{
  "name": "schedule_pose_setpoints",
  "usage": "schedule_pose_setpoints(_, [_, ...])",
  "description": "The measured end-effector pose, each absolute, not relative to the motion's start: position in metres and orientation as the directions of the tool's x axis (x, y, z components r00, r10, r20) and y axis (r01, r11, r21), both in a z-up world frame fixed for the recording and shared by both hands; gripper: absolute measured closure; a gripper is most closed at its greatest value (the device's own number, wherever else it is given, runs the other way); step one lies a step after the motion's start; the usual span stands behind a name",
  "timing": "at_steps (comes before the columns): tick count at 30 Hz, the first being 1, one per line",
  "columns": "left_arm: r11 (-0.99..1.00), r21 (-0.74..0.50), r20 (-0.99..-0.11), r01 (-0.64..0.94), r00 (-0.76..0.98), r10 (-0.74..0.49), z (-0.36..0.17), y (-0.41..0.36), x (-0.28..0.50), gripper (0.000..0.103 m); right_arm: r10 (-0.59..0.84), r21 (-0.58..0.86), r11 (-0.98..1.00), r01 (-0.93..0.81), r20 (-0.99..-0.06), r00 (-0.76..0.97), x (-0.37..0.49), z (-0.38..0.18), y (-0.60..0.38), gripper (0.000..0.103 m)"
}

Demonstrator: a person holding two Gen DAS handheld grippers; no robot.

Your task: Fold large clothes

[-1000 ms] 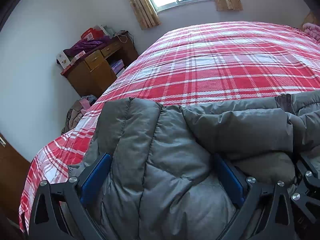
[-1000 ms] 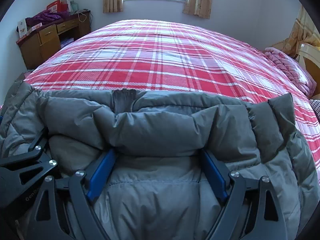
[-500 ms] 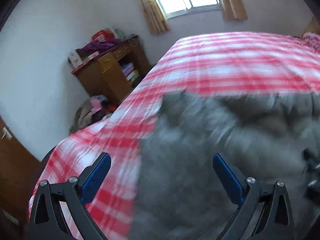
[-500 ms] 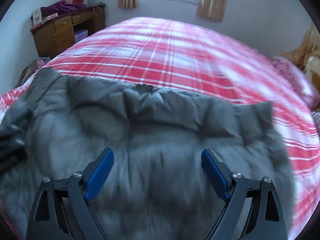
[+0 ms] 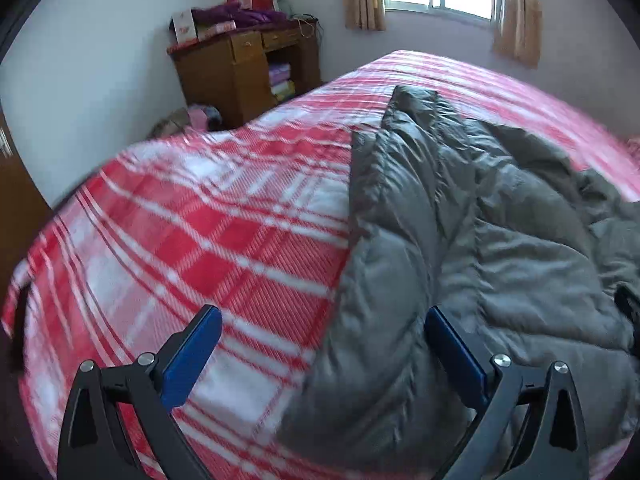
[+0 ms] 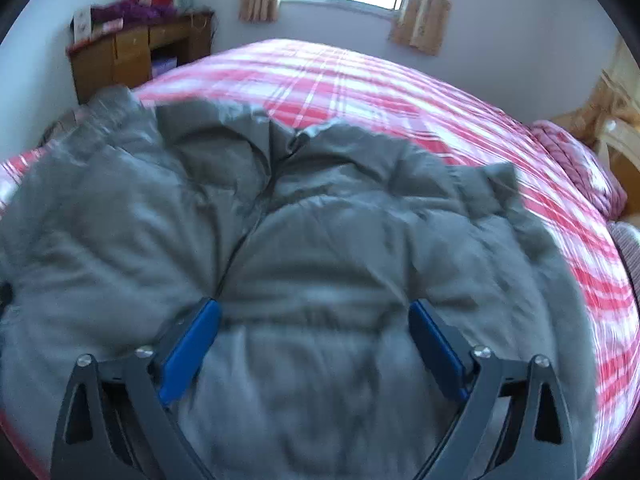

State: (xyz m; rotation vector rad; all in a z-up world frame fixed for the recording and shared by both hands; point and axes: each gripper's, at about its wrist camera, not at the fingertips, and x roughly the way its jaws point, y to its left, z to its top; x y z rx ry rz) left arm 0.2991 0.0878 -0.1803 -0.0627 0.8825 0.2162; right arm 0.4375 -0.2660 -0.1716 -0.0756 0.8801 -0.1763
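Both grippers hang wide open, gripping nothing: left gripper (image 5: 322, 354) over the jacket's edge, right gripper (image 6: 314, 344) above its middle. The grey puffer jacket (image 6: 320, 220) lies spread on the plaid bed (image 5: 192, 248), likely laid flat for folding.

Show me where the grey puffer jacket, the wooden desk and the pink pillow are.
grey puffer jacket (image 6: 320, 248): right wrist view, middle of its quilted body.
wooden desk (image 5: 224, 68): left wrist view, front panel of its left side.
pink pillow (image 6: 576, 164): right wrist view, its top surface.
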Motion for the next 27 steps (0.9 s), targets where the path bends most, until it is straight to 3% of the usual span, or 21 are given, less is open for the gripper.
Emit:
schedule_pose_setpoints(4, [0.974,-0.035,-0.801,-0.225,0.589,0.107,-0.198,0.092,0.305,0.001,-0.160,-0.112,0.987,0.115,-0.728,0.666,0.380,-0.159,-0.254,0.003])
schedule_pose_setpoints(10, [0.974,-0.108,-0.782,-0.200,0.622,0.041,-0.205,0.091,0.304,0.004,-0.199,-0.185,0.978,0.093,-0.721,0.663,0.367,-0.196,-0.234,0.001])
schedule_pose_setpoints(11, [0.975,-0.115,-0.777,-0.191,0.628,0.031,-0.204,0.090,0.304,0.011,-0.214,-0.204,0.974,0.094,-0.715,0.666,0.369,-0.200,-0.234,0.001])
schedule_pose_setpoints(14, [0.977,-0.177,-0.759,-0.122,0.649,-0.056,-0.198,0.086,0.301,0.049,-0.211,-0.191,0.976,0.104,-0.714,0.668,0.370,-0.205,-0.234,0.000])
schedule_pose_setpoints(15, [0.973,-0.209,-0.759,-0.096,0.644,-0.100,-0.196,0.083,0.302,0.054,-0.208,-0.187,0.977,0.104,-0.715,0.667,0.369,-0.205,-0.233,0.000])
schedule_pose_setpoints(17, [0.968,-0.234,-0.759,-0.092,0.639,-0.123,-0.196,0.081,0.303,0.055,-0.205,-0.183,0.978,0.103,-0.714,0.670,0.364,-0.205,-0.233,0.000])
schedule_pose_setpoints(20, [0.948,-0.312,-0.744,-0.062,0.636,-0.204,-0.195,0.084,0.305,0.077,-0.207,-0.185,0.977,0.105,-0.707,0.676,0.356,-0.205,-0.236,0.000])
schedule_pose_setpoints(23, [0.944,-0.326,-0.730,-0.052,0.648,-0.216,-0.184,0.085,0.299,0.081,-0.209,-0.188,0.976,0.106,-0.704,0.679,0.354,-0.205,-0.231,0.000])
schedule_pose_setpoints(27, [0.949,-0.314,-0.727,-0.038,0.653,-0.214,-0.181,0.083,0.302,0.077,-0.207,-0.187,0.977,0.104,-0.702,0.682,0.354,-0.204,-0.230,0.000])
